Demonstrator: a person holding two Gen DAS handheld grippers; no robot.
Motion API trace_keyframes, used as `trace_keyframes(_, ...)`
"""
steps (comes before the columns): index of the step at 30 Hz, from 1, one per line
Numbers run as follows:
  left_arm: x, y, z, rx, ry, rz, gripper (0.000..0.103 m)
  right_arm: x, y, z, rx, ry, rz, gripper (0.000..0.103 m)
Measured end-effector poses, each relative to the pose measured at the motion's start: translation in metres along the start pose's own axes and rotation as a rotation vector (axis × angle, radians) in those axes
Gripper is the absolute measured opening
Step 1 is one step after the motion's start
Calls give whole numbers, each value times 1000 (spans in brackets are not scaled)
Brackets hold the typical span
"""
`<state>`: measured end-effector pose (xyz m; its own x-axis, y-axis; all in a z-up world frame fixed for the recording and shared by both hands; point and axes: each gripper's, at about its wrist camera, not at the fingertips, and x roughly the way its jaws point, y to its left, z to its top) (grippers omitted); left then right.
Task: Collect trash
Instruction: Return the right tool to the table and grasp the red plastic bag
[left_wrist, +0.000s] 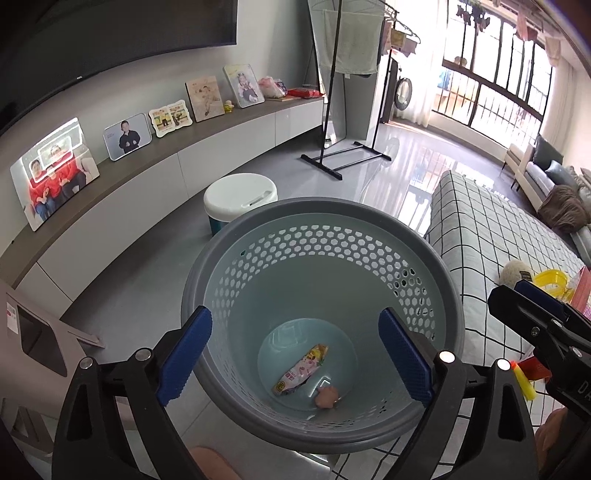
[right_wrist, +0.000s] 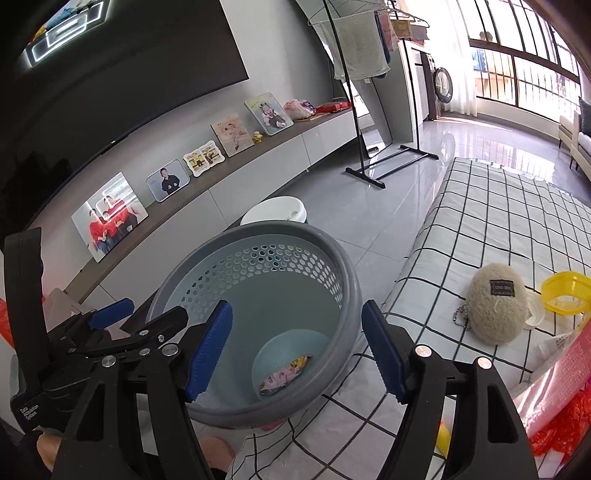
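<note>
Left wrist view: the perforated bin holds a snack wrapper and pink scrap; both grippers' fingers spread wide, empty.

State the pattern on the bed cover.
White bed cover with a thin black grid; clearest in the right wrist view.

**Colours everywhere, quick rundown**

Basket is grey-rimmed, pale blue inside with a honeycomb hole pattern. Pink-and-yellow wrapper at bottom centre. White bedsheet with black grid, right side. Beige fuzzy pouch, yellow cup.
</note>
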<state>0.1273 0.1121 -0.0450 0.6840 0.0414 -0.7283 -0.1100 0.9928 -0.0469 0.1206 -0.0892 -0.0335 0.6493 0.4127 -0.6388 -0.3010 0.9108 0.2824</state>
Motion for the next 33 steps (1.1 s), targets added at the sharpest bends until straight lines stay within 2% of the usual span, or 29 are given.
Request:
trace_keyframes(9,-12,-20,-9,37,-7,-70,91,-59,-42,-30,93,-86,-145,72)
trace_keyframes(17,-19,-60,-22,94,-4,-145,92,-104,-82,-60,156,-127,-326,74)
trace_keyframes(21,-23,-85,-33,130,-5,-175,93,-114,-97,-73,166,-119,-389,74)
trace_keyframes(33,-21,-139,-52,231,-3,-205,93,-121,-132,-88,217,-85,-476,74)
